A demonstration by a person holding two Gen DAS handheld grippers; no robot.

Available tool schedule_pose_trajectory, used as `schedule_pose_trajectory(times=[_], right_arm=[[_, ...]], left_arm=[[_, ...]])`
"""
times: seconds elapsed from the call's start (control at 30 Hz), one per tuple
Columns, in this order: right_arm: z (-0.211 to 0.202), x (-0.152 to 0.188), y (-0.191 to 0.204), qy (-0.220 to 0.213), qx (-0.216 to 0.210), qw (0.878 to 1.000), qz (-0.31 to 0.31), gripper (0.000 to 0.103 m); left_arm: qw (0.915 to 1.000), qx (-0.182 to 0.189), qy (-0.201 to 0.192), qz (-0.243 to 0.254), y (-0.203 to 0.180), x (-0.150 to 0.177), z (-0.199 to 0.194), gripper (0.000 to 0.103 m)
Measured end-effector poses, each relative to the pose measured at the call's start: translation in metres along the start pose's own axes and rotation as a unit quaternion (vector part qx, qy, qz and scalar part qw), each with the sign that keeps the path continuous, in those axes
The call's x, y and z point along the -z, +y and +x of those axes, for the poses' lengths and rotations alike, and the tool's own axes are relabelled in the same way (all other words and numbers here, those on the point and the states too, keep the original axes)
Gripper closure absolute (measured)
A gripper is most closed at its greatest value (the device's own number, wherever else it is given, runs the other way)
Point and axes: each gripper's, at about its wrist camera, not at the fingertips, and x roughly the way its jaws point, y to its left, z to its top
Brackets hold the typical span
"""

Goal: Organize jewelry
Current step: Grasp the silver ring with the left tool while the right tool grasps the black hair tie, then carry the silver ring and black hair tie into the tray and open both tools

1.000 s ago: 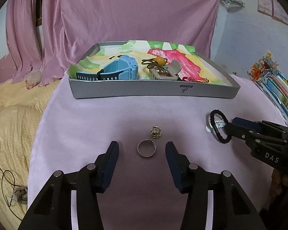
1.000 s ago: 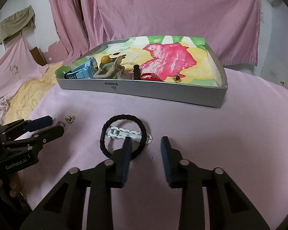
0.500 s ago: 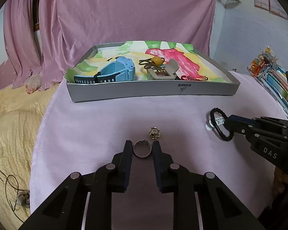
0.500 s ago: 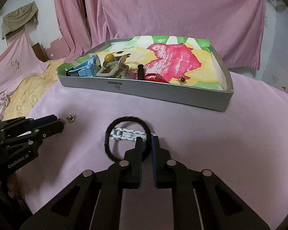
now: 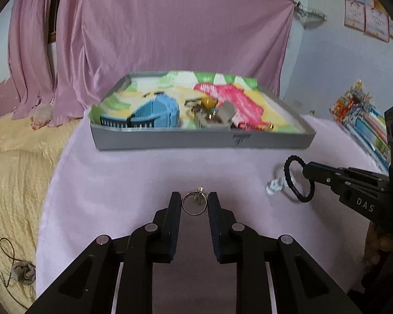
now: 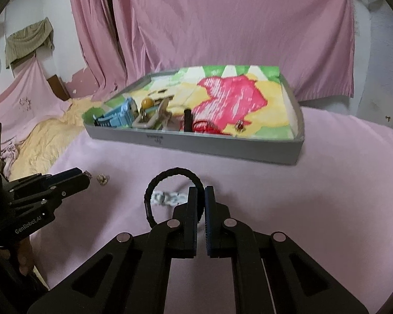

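Observation:
My left gripper (image 5: 194, 201) is shut on a silver ring (image 5: 194, 205) and holds it just above the pink tablecloth. My right gripper (image 6: 200, 193) is shut on the rim of a black hair tie (image 6: 173, 173), which hangs raised over a white chain piece (image 6: 167, 198) lying on the cloth. The left wrist view shows the same hair tie (image 5: 288, 180) and the white piece (image 5: 274, 185) at right. A small gold trinket (image 6: 103, 178) lies on the cloth near the left gripper's tips. The grey tray (image 5: 196, 141) stands behind.
The tray (image 6: 222, 149) holds a blue watch (image 5: 157, 116), a yellow-bead tie (image 6: 147, 103), a clip, a black cylinder (image 6: 188, 120) and red items on a colourful liner. Yellow bedding (image 5: 15, 172) lies left of the table. Stacked colourful books (image 5: 364, 120) sit at right.
Both grippers were open one second ago, then shut on the ring and the hair tie. Now both have risen slightly with their items.

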Motion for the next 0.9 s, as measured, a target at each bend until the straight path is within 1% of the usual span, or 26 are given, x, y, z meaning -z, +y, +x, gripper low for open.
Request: schedule_pose_trajectory(times=[0.13, 0.27, 0.53, 0.67, 0.9], right_arm=[[-0.006, -0.008, -0.003, -0.018, -0.001, 1.0, 0.0, 0.098], [-0.005, -0.024, -0.007, -0.037, 0.005, 0.999, -0.005, 0.098], [0.011, -0.06, -0.015, -0.059, 0.018, 0.998, -0.011, 0.098], [0.024, -0.072, -0.02, -0.056, 0.028, 0.998, -0.013, 0.098], [0.048, -0.082, -0.031, -0.036, 0.033, 0.999, -0.005, 0.098]], left_arm=[[0.9997, 0.003, -0.022, -0.005, -0.003, -0.012, -0.002, 0.084], [0.9991, 0.004, -0.042, -0.005, -0.006, -0.028, -0.001, 0.084], [0.9975, 0.006, -0.071, 0.0, -0.008, -0.074, 0.016, 0.084], [0.9976, 0.013, -0.067, 0.005, -0.013, -0.089, 0.031, 0.083], [0.999, 0.017, -0.042, 0.003, -0.016, -0.108, 0.066, 0.083]])
